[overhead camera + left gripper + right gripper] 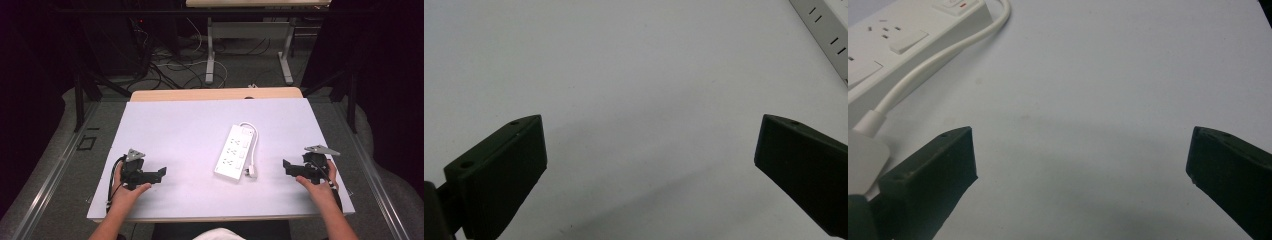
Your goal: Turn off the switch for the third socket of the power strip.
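A white power strip [233, 152] lies at the middle of the white table top [175, 130], its cord [254, 145] looping along its right side to a white plug [250, 172] at the near end. My left gripper [159, 173] rests at the near left, open, its jaws pointing right toward the strip; nothing lies between them [651, 145]. My right gripper [286, 166] sits at the near right, open and empty [1083, 155], pointing left. The strip [893, 40], cord [943, 55] and plug [863, 150] show at the left of the right gripper view. A corner of the strip [829, 35] shows in the left gripper view.
The table's wooden far edge [215, 94] borders a floor with cables [175, 65] and the legs of another desk [210, 55]. Black curtains hang at both sides. A metal rail [50, 180] runs along the floor at left.
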`<action>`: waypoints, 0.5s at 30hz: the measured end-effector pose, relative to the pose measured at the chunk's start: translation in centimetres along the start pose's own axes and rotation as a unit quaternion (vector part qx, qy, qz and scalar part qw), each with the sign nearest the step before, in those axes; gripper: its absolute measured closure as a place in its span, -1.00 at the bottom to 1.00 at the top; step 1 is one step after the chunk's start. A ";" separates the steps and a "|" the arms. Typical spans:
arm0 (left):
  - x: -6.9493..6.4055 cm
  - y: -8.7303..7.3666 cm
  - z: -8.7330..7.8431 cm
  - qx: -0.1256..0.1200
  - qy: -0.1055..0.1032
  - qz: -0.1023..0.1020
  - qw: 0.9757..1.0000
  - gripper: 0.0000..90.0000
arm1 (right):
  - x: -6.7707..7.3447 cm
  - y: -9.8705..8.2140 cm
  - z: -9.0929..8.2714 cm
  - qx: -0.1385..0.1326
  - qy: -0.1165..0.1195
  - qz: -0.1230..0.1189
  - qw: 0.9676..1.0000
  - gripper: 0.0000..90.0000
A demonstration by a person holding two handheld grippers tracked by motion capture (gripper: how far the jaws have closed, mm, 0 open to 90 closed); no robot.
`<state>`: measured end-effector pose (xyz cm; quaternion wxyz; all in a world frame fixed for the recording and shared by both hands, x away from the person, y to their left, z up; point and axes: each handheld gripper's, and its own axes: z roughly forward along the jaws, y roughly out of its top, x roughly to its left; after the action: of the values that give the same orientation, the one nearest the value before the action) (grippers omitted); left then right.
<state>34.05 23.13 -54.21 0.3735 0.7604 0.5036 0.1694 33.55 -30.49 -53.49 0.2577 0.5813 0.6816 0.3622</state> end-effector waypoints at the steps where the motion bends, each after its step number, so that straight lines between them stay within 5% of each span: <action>1: 0.0 0.0 -0.1 0.001 0.000 0.004 1.000 -0.99 | 0.2 0.0 -0.1 -0.005 -0.001 0.000 1.000 -1.00; 15: -0.1 0.1 -0.2 0.005 0.003 0.011 1.000 -0.99 | 0.8 0.0 -0.6 -0.030 0.012 -0.017 0.999 -1.00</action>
<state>33.97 23.14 -53.93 0.3661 0.7673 0.4973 0.1728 32.95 -29.85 -53.05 0.2725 0.5573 0.6832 0.3852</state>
